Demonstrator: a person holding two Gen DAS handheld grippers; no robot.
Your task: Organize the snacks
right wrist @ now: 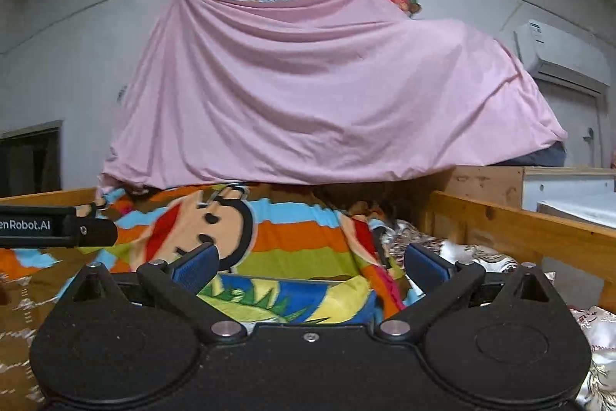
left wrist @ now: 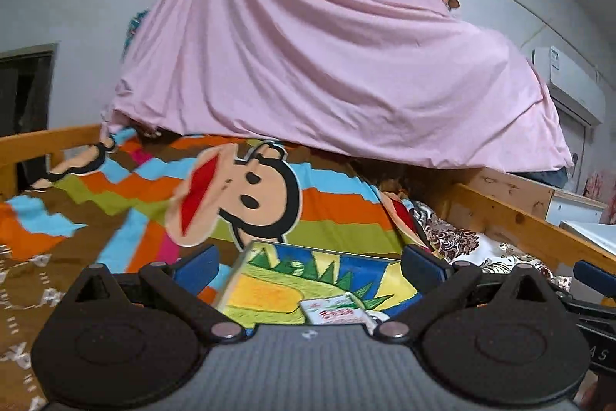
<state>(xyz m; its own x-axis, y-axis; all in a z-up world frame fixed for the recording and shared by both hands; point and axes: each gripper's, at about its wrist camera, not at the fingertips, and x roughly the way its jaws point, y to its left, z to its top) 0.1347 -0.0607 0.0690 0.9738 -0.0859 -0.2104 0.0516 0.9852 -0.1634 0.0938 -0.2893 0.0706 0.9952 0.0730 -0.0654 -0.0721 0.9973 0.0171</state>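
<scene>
A colourful box [left wrist: 308,280] printed in blue, yellow and green sits low on the bed, just beyond my left gripper [left wrist: 312,264]. A white and green snack packet [left wrist: 335,311] lies in it. The left jaws stand wide open, and the blue pads [left wrist: 200,266] flank the box without pressing on it. My right gripper [right wrist: 310,266] is open too, with the same box [right wrist: 292,299] below and between its fingers, untouched. The black body of the left gripper [right wrist: 57,226] shows at the left edge of the right wrist view.
A striped blanket with a cartoon monkey [left wrist: 246,195] covers the bed. A pink sheet [left wrist: 327,64] hangs from a line behind it. Wooden bed rails [right wrist: 519,230] run along the right and the far left. An air conditioner [right wrist: 558,52] is on the right wall.
</scene>
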